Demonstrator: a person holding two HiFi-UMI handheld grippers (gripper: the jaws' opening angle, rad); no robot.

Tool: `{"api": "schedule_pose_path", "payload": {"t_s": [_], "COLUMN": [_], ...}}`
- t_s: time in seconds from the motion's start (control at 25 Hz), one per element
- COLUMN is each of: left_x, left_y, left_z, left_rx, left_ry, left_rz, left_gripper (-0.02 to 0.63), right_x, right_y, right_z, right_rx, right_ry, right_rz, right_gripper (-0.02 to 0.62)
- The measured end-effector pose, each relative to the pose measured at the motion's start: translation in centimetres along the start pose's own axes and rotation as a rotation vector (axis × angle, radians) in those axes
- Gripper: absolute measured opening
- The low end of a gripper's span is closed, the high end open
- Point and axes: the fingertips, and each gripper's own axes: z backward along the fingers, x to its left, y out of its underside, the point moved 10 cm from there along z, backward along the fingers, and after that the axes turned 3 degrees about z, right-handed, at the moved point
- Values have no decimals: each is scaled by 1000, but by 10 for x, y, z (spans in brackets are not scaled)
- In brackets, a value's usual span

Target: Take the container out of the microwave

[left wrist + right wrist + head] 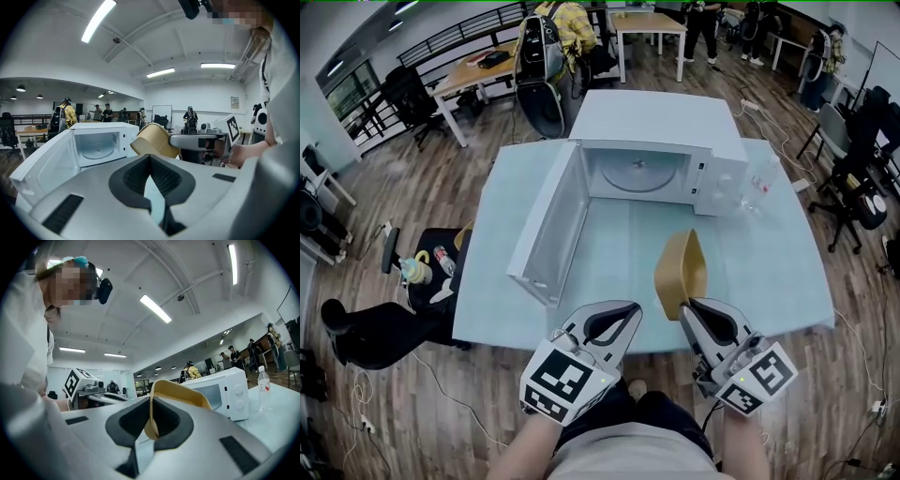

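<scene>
Since right gripper (685, 304) pinches only a thin rim of the tilted container (679, 270), it may slip onto table (773, 281); left gripper (632, 309) closed, empty.

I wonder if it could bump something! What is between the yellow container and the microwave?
Nothing. The head view shows only bare table between the yellow container, held by the right claw, and the open microwave.
</scene>
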Motion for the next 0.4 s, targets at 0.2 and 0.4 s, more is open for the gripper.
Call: {"api": "schedule_pose_path", "payload": {"t_s": [0.2, 0.4], "left_x": [-1, 3], "left_y": [1, 2], "left_z": [-1, 1], "left_rx": [15, 18], "left_ry": [-4, 0], "left_rz": [-17, -21], "left_gripper": [14, 14], "right_x": [0, 2], "right_y": [0, 1], "right_z": [-2, -6], "right_rx": [3, 5], "right_ry": [-5, 0], "right_rz": [2, 3], "right_gripper": [28, 28]}}
